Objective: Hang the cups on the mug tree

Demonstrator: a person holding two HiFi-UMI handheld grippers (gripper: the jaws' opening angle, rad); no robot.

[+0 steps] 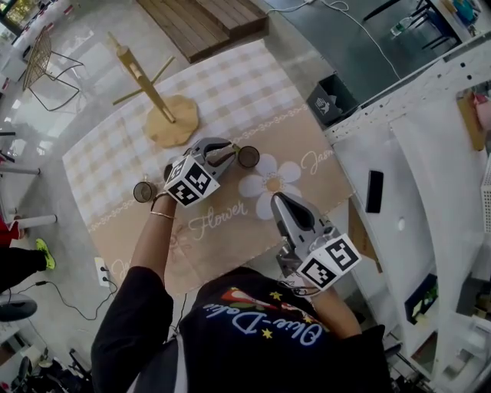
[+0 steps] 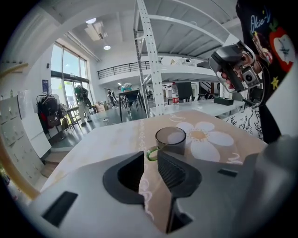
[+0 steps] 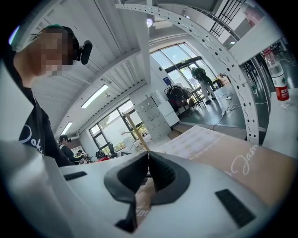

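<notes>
On the checked, flower-printed cloth [image 1: 253, 92], two cups are counted, both upright, neither hung.

- Cup one [image 1: 248, 156]: dark and see-through, set near the middle of the cloth, just left of the printed daisy [image 1: 270, 183]. Its green handle [image 2: 152, 153] is turned toward the left gripper.
- Cup two [image 1: 144, 191]: noted farther left, beside the person's left wrist and well apart from cup one.
- One wooden mug tree [image 1: 157, 96] is placed toward the far side of the cloth, standing on a round base with slim pegs angled upward.

Two grippers are held over the near half of the cloth.

- Left gripper [image 1: 229, 151]: the jaws are parted and released. The green handle is seen just at the mouth of the gap, and neither pad is pressed on it.
- Right gripper [image 1: 278, 199]: kept nearer and to the right, at the near edge of the daisy. Its jaws are clenched together with nothing between them.

Beyond the cloth, one wooden pallet [image 1: 207, 23] is seen at the far edge, and one flat black object [image 1: 374, 191] lies on the white shelf at right.
</notes>
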